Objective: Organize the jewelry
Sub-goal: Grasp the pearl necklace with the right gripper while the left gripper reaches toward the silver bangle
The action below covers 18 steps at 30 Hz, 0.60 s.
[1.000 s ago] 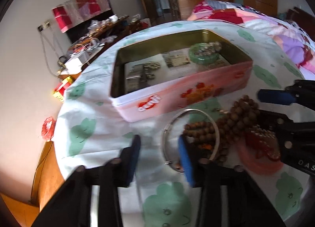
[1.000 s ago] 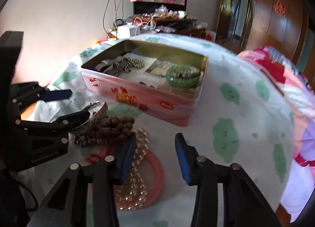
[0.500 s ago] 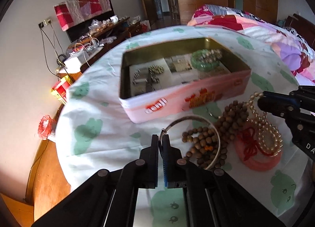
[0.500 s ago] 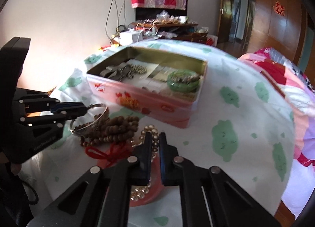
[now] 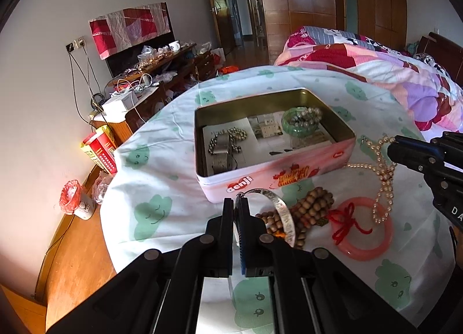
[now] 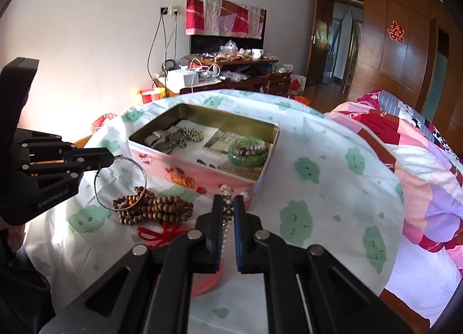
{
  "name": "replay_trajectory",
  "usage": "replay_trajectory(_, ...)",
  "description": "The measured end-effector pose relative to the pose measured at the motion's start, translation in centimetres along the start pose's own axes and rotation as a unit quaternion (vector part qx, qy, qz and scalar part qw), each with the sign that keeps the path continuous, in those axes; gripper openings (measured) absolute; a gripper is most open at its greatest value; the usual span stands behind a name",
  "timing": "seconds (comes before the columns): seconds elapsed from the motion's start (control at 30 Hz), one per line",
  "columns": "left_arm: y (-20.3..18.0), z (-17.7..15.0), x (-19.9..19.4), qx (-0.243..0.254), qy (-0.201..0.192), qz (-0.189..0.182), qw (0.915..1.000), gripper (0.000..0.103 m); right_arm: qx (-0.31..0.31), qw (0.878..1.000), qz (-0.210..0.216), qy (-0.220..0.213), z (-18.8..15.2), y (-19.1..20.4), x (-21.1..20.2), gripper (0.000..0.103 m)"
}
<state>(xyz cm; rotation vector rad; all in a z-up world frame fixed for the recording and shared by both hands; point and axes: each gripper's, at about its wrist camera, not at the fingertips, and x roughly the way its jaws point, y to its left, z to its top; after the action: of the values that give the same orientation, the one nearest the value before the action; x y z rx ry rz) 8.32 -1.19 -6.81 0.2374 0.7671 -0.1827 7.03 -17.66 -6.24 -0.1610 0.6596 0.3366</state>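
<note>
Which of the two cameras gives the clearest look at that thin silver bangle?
The right wrist view: the silver bangle shows as a full open ring, pinched at its top by the left claw. In the left wrist view the silver bangle is partly hidden behind that claw, seen nearly edge-on over the wooden beads.

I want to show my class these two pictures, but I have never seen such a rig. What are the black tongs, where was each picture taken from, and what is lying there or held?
A person holds a two-finger gripper in each hand; each carries a forward-looking camera, giving the two views. The left gripper is shut on the silver bangle. The right gripper is shut on the pearl necklace. On the tablecloth lie wooden beads, a pink bangle and an open pink tin already holding jewelry.
</note>
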Motion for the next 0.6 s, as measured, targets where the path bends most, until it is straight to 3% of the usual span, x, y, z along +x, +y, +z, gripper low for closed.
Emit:
replay_trajectory(0.4, 0.5, 0.6, -1.7, -0.002, -0.019, -0.001, 0.9998, 0.000, -0.003, 1.000, -0.005, -0.017, 0.6, 0.0, -1.2, 0.009)
replay_trajectory(0.53, 1.6, 0.3, -0.4, -0.023, -0.005, 0.005, 0.9997, 0.001, -0.003, 1.000, -0.006, -0.018, 0.7, -0.1, -1.5, 0.009)
replay_trajectory(0.6, 2.3, -0.1, 1.2, -0.040, 0.023, 0.007, 0.9989, 0.008, -0.002, 1.000, -0.007, -0.017, 0.7, -0.2, -1.4, 0.009)
